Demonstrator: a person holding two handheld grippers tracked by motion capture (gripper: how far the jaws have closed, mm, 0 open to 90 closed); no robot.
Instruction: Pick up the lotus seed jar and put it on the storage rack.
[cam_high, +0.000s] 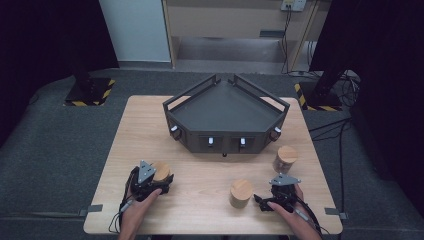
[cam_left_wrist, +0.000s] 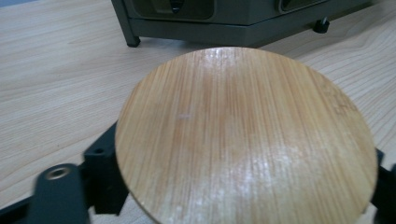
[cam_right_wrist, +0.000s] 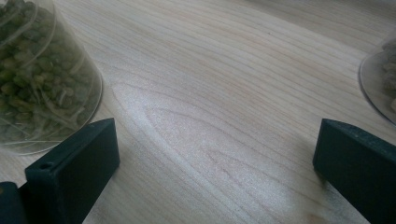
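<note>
A jar with a round bamboo lid stands at the front left of the wooden table. My left gripper is shut on this jar; in the left gripper view the lid sits between the black jaws, which hug its two sides. A second lidded jar stands front centre and a third to the right. My right gripper rests low on the table between these two, open, with bare wood between its fingers. The clear jar of green bits is just beyond its left jaw.
A dark five-sided tray with raised rails stands at the middle back of the table; its base is just beyond the held jar. The edge of another clear jar lies off the right jaw. Grey carpet surrounds the table.
</note>
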